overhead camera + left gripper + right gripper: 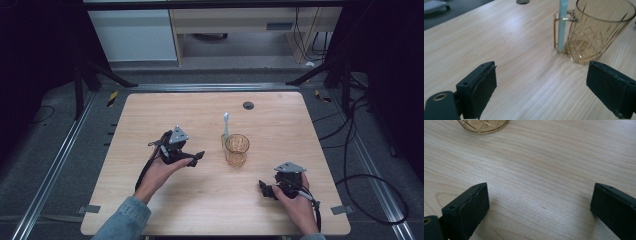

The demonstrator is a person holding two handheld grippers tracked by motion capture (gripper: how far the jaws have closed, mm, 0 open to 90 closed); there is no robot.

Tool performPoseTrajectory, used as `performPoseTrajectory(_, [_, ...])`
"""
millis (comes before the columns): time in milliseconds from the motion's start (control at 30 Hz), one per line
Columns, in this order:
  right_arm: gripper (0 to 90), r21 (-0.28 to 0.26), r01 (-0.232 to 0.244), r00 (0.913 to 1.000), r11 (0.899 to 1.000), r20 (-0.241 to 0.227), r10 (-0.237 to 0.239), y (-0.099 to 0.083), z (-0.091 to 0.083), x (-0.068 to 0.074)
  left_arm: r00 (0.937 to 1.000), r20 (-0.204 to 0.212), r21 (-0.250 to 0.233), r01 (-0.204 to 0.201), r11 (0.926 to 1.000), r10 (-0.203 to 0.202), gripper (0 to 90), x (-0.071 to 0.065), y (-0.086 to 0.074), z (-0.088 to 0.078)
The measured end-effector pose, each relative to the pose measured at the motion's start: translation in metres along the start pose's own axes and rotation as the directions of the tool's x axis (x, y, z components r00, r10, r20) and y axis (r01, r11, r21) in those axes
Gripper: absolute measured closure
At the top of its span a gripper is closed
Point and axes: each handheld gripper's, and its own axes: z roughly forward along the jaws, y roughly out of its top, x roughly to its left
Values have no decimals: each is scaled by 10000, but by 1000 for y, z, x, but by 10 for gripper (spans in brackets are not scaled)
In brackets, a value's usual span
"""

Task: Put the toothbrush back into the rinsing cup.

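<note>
An amber cut-glass mug point(236, 149) stands upright near the middle of the wooden table point(150, 115). A pale blue toothbrush point(226, 125) stands against the mug's handle side. In the left gripper view the mug point(596, 32) and the toothbrush handle point(562, 25) lie just beyond my jaws. My left gripper point(196, 159) is open to the left of the mug, with nothing between its pads point(484, 87). My right gripper point(265, 189) rests open near the front right; the mug's base point(482, 125) shows at the top of its view.
A round dark cable grommet point(248, 105) sits in the table's far edge. Black cables point(370, 180) lie on the floor to the right. Metal rails point(55, 165) run along both sides of the table.
</note>
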Motion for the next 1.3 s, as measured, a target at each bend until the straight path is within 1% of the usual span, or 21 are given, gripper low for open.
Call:
performPoseTrajectory(100, [24, -1, 2, 10000, 10000, -2, -2, 0, 0, 0, 9998, -195, 324, 16, 9995, -10, 83, 1, -4, -6])
performPoseTrajectory(200, [24, 0, 3, 10000, 10000, -1, -3, 0, 0, 0, 9997, -250, 685, -19, 9976, 37, 76, 1, -9, -11])
performPoseTrajectory(233, [24, -1, 2, 10000, 10000, -1, -2, 0, 0, 0, 9996, -270, 779, -91, 9969, 112, 73, 1, -11, -12])
performPoseTrajectory(333, [24, -1, 1, 10000, 10000, 0, -1, 0, 0, 0, 9993, -326, 1064, -151, 9942, 187, 69, 0, -17, -18])
performPoseTrajectory(433, [24, 0, 4, 10000, 10000, -4, -4, 0, 0, 0, 9991, -360, 1408, -165, 9899, 217, 68, 1, -26, -22])
performPoseTrajectory(600, [24, -1, 7, 10000, 10000, -3, -7, 0, 0, 0, 9987, -493, 2006, -37, 9797, 139, 60, 5, -43, -27])
performPoseTrajectory(700, [24, -1, 6, 10000, 10000, -7, -6, 0, 0, 0, 9983, -583, 2277, 79, 9737, 55, 59, 9, -53, -31])
performPoseTrajectory(833, [24, 0, 2, 10000, 10000, 0, -2, 0, 0, 0, 9970, -769, 2724, 191, 9620, 20, 58, 16, -65, -35])
performPoseTrajectory(900, [24, -2, 12, 10000, 10000, 4, -12, 0, 0, 0, 9967, -808, 2843, 291, 9583, -63, 59, 20, -70, -37])
performPoseTrajectory(933, [24, -2, 10, 10000, 10000, 6, -10, 0, 0, 0, 9966, -818, 2933, 321, 9555, -84, 58, 22, -73, -39])
performPoseTrajectory(967, [24, 0, 9, 10000, 10000, 6, -9, 0, 0, 0, 9965, -807, 3003, 445, 9528, -211, 58, 24, -76, -39])
performPoseTrajectory(1067, [24, -1, 9, 10000, 10000, 5, -9, 0, 0, 0, 9961, -850, 3390, 500, 9395, -223, 57, 27, -84, -39])
performPoseTrajectory(1233, [24, -2, 13, 10000, 10000, 7, -13, 0, 0, 0, 9951, -942, 3512, 617, 9343, -303, 54, 33, -92, -41])
performPoseTrajectory(1300, [24, -2, 10, 10000, 10000, 6, -10, 0, 0, 0, 9941, -1005, 3517, 747, 9331, -417, 53, 36, -95, -41])
